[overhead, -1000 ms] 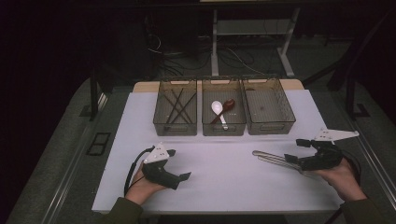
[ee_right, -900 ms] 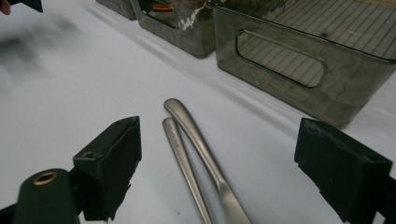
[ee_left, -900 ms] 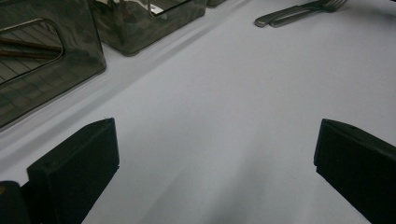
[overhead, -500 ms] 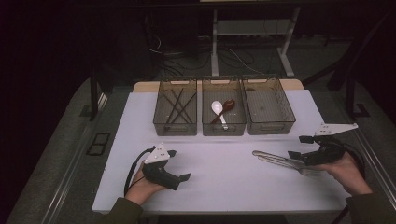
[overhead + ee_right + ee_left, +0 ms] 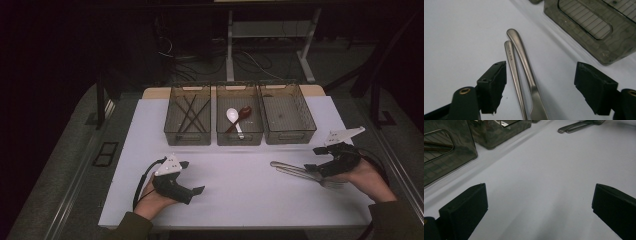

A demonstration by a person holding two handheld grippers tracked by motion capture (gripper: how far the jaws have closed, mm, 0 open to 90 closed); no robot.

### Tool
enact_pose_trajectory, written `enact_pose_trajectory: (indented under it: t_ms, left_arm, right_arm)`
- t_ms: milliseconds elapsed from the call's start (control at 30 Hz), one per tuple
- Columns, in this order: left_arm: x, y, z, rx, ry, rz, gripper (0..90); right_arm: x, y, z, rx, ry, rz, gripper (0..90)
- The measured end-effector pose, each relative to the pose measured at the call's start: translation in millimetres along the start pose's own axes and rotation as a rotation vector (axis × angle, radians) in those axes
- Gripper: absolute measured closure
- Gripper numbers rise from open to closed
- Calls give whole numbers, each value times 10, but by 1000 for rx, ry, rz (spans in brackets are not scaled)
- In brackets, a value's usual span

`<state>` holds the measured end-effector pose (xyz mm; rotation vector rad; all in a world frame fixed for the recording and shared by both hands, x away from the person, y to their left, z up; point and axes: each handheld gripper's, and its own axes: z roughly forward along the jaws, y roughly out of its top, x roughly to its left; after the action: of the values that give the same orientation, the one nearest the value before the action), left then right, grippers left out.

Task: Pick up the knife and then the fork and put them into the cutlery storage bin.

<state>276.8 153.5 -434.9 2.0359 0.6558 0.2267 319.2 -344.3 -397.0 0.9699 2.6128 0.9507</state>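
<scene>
— Between my right tongs [image 5: 540, 86] lay what, then?

— Two forks [image 5: 524, 75], side by side on the table [image 5: 240, 190]. The jaws had just been closing, still wide, gripping nothing.

— Their axis?

— Handles ran straight out from the tongs, toward my left tongs [image 5: 192, 177], which sat open, empty, well apart.

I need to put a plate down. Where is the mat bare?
Bare: the mat's middle, between the left hand-held gripper and the metal cutlery, in front of the three bins. Crowded: the right side, by the right hand-held gripper.
</scene>
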Motion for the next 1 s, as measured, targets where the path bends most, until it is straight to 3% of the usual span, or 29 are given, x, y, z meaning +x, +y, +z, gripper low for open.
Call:
enact_pose_trajectory:
  t_ms: [433,667,1000]
  left_arm:
    - [-4,1,5,1,-2,1,0]
    - [-6,-1,11,2,-5,0,0]
    - [-9,-2,17,3,-8,-3,0]
  right_arm:
    - [53,152,136,139,30,-74,459]
    - [69,238,238,245,45,-126,558]
    - [17,305,400,357,58,-194,668]
